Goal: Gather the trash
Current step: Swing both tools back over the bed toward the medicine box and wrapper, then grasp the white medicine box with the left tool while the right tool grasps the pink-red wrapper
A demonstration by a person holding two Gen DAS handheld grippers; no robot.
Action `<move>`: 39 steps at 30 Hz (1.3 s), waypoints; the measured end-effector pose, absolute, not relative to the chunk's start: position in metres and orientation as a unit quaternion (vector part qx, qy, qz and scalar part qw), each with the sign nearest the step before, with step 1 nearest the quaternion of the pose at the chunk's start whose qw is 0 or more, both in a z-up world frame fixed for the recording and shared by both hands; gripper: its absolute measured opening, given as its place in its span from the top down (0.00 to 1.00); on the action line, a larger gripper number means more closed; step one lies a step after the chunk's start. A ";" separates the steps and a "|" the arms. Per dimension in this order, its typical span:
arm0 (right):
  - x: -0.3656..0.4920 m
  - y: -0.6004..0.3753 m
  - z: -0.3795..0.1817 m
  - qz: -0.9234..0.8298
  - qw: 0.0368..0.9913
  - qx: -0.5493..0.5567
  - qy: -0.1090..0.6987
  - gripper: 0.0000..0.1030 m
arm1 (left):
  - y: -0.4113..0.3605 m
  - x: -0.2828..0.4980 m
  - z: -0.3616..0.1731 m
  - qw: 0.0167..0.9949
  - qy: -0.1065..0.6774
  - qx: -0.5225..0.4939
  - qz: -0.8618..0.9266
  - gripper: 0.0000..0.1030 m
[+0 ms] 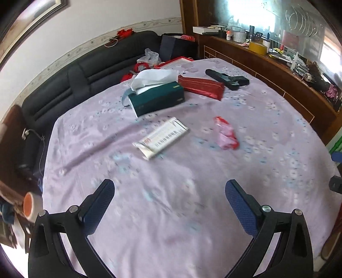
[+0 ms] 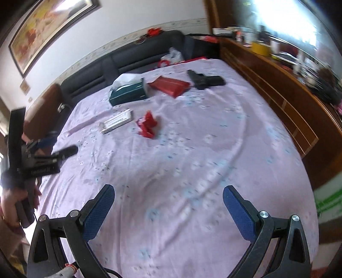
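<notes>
Both tongs, left gripper (image 1: 170, 198) and right gripper (image 2: 168, 197), are held agape, empty; the crumpled red wrapper (image 2: 147, 124) at 11 o'clock is best pinched centrally

Lilac floral bedsheet (image 1: 171, 213) (red wrapper (image 1: 226, 133))

Glossy red wrapper (image 1: 226, 133), cloth bedsheet (image 1: 171, 203)

Bedroom. Wide bed (image 1: 171, 213) under a lilac floral sheet (image 2: 192, 171). Dark padded headboard (image 1: 70, 85) along a pale wall (image 1: 96, 21) with a patterned border strip. Framed picture (image 2: 47, 27) hangs above — reds and yellows. Wooden ledge (image 1: 277, 70) runs down the right side, cluttered. Strong daylight from a window (image 1: 252, 15) behind it — glare washes out detail.
</notes>
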State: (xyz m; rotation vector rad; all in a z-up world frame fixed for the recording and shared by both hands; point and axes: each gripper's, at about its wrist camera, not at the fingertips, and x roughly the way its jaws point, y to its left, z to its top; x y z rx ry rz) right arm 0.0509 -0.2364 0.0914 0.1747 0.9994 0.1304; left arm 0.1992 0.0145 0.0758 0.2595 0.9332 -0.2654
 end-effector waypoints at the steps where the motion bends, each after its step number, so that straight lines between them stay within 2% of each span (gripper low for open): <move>1: 0.063 -0.228 0.089 0.070 0.871 0.081 0.480 0.00 | 0.019 0.209 0.073 0.875 0.449 0.121 -0.136 0.01; 5: 0.101 -0.206 0.078 0.092 0.867 0.071 0.484 0.01 | 0.037 0.255 0.053 0.864 0.465 0.118 -0.154 0.01; 9: 0.136 -0.187 0.067 0.110 0.863 0.063 0.489 0.11 | 0.041 0.285 0.038 0.853 0.475 0.125 -0.176 0.01; 17: 0.203 -0.156 0.029 0.125 0.847 0.058 0.513 0.19 | 0.036 0.342 0.005 0.829 0.497 0.137 -0.219 0.01; 26: 0.239 -0.148 -0.004 0.117 0.832 0.070 0.538 0.20 | 0.019 0.371 -0.036 0.799 0.516 0.182 -0.251 0.01; 28: 0.244 -0.146 -0.008 0.114 0.830 0.066 0.542 0.22 | 0.019 0.372 -0.044 0.793 0.523 0.188 -0.248 0.00; 31: 0.252 -0.145 -0.017 0.109 0.824 0.056 0.552 0.50 | 0.028 0.375 -0.046 0.801 0.526 0.154 -0.240 0.01; 32: 0.254 -0.145 -0.019 0.106 0.823 0.051 0.555 0.60 | 0.030 0.374 -0.045 0.804 0.525 0.148 -0.236 0.07; 33: 0.254 -0.145 -0.020 0.104 0.824 0.049 0.555 0.62 | 0.032 0.371 -0.043 0.809 0.520 0.143 -0.232 0.13; 34: 0.254 -0.147 -0.019 0.105 0.825 0.051 0.553 0.63 | 0.034 0.369 -0.040 0.815 0.514 0.139 -0.228 0.32; 36: 0.251 -0.149 -0.016 0.104 0.827 0.051 0.550 0.80 | 0.037 0.365 -0.036 0.817 0.519 0.120 -0.219 0.37; 39: 0.244 -0.153 -0.010 0.104 0.828 0.056 0.549 0.80 | 0.040 0.350 -0.033 0.818 0.528 0.093 -0.209 0.40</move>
